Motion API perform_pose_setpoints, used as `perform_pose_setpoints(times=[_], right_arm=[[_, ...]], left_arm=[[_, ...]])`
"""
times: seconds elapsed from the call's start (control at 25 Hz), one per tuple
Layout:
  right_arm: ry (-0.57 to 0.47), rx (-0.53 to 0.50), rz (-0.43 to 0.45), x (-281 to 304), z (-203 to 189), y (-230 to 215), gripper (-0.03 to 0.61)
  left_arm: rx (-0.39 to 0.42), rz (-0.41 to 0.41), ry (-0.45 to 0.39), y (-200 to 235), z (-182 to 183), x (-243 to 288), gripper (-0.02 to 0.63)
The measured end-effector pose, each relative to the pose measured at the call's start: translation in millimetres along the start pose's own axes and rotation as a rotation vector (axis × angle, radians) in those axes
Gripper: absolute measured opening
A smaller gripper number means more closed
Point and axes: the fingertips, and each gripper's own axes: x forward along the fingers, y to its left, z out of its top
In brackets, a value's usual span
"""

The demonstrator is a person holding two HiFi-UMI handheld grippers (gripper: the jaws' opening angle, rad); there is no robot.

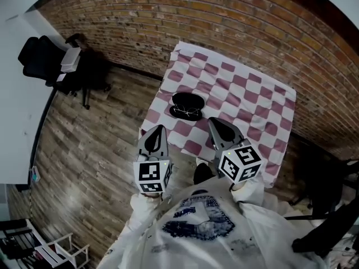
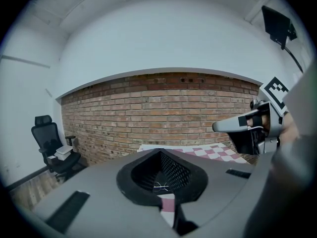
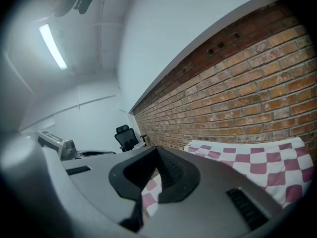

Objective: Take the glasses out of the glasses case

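So both grippers are short of the target. The left gripper (image 1: 157, 129) and right gripper (image 1: 215, 121) hang over the near edge of the worktop (image 1: 263, 102), each with its jaws pressed together and nothing between them. The glasses case (image 1: 188, 100) lies open on the checkered cloth, just ahead of them, with the glasses (image 1: 185, 112) lying in its near half.

What I'd worry about, 3 things:

1. Going in with the jaws closed would just shove the case along the cloth.
2. That frame looks like thin wire, so it's easy to pinch off-centre and bend it or let it slip.
3. If nothing pins the case, it probably lifts or slides along with the glasses.
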Motion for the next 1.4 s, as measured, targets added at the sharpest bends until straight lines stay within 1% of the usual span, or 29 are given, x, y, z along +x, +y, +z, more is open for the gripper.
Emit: perform_pose_setpoints(times=[0.2, 0.52, 0.72, 1.0, 1.04, 1.12, 1.4], right_arm=[[-0.003, 0.011, -0.006, 14, 12, -16, 0.014], [-0.004, 0.027, -0.018, 31, 18, -46, 0.014], [0.001, 0.046, -0.025, 38, 19, -62, 0.014], [0.019, 0.074, -0.027, 50, 16, -76, 0.014], [0.021, 0.077, -0.027, 52, 16, -78, 0.014], [0.026, 0.085, -0.027, 54, 14, -82, 0.014], [0.04, 0.108, -0.035, 60, 10, -95, 0.014]], left_arm=[[0.015, -0.012, 0.011, 1, 10, 24, 0.008], [0.035, -0.022, 0.025, 0, 13, 61, 0.008], [0.04, -0.066, 0.045, -5, 8, 81, 0.009], [0.055, -0.076, 0.086, 2, -3, 100, 0.012], [0.051, -0.079, 0.092, 2, -5, 102, 0.016], [0.045, -0.092, 0.108, 1, -10, 108, 0.054], [0.081, -0.152, 0.145, -4, -21, 127, 0.123]])
